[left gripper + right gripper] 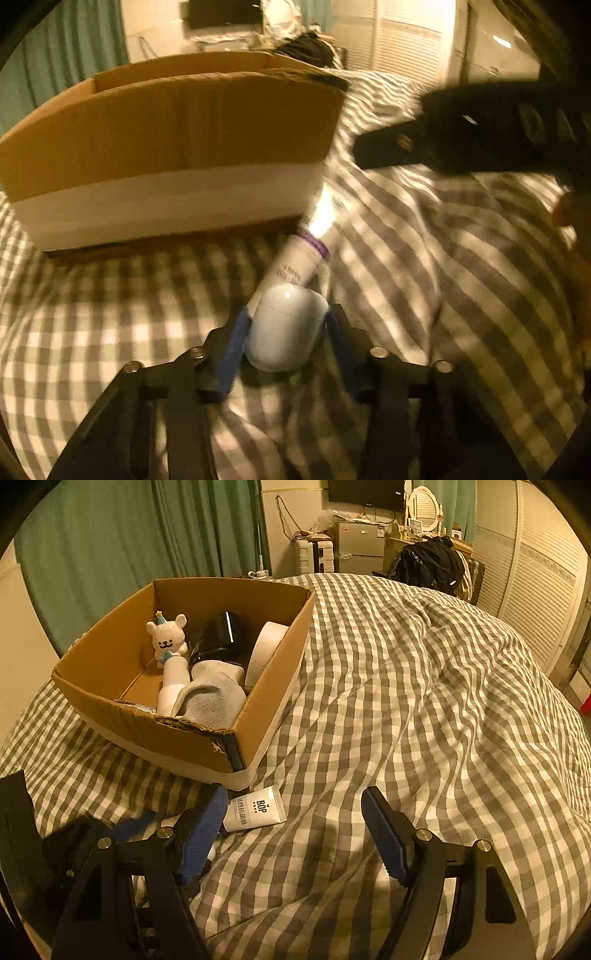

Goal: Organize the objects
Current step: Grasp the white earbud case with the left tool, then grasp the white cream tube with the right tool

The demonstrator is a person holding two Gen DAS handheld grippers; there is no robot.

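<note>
Beside the cardboard box (207, 738), the left tool (286, 325) clamps the white tube's (295, 258) cap; the right tool (295, 830) gapes empty.

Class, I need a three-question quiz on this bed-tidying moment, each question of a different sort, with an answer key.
1. True or false: the left hand-held gripper is closed around the cap end of the white tube.
2. Multiple choice: the white bear figurine stands A) on the checked bedspread, B) inside the cardboard box, C) between the fingers of the right hand-held gripper.
3. Fill in: the right hand-held gripper's jaws are ____ and hold nothing.

Key: 1 true; 2 B; 3 open.
</note>
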